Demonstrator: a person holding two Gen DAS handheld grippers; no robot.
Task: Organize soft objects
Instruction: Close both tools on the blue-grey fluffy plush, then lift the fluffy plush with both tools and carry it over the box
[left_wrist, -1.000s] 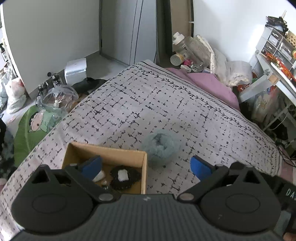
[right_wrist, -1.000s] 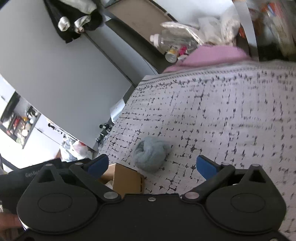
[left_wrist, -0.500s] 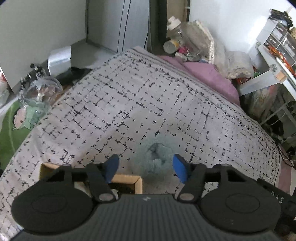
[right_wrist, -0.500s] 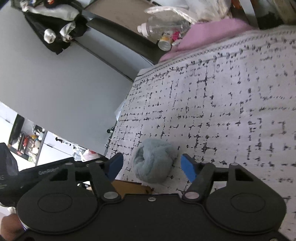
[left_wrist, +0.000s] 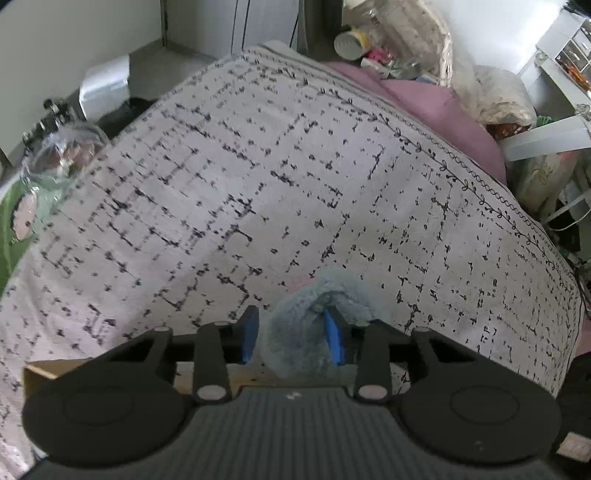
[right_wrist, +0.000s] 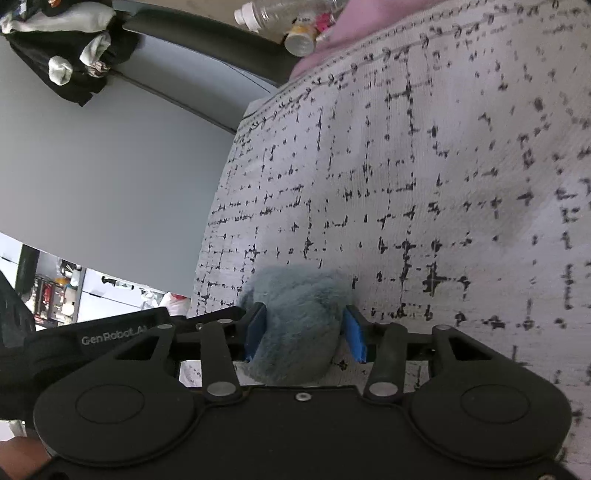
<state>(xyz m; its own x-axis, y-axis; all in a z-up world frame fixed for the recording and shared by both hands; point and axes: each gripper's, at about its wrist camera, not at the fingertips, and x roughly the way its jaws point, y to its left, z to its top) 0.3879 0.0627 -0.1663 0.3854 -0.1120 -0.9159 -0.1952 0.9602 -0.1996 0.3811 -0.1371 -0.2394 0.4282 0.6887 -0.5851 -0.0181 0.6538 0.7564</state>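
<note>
- Fluffy grey-blue bundle sits between both pairs of tongs at once: our left tongs are closing on it, one blue pad tucked into its central fold and the other at its left flank.
- Our right tongs are closing too, their blue pads flanking the same bundle on either side and just meeting the fur; how firm that hold is yet, we cannot tell.
- We judge this as the grasp step: the bundle still rests on the bed's patterned cover, not lifted.
- A cardboard box shows its edge just beside the left tongs, near the bundle; its inside is hidden now.
- Left to do, as we read it: finish the squeeze, raise the bundle and carry it to the box, likely the container.
- No other loose soft item lies on the cover in view.
</note>
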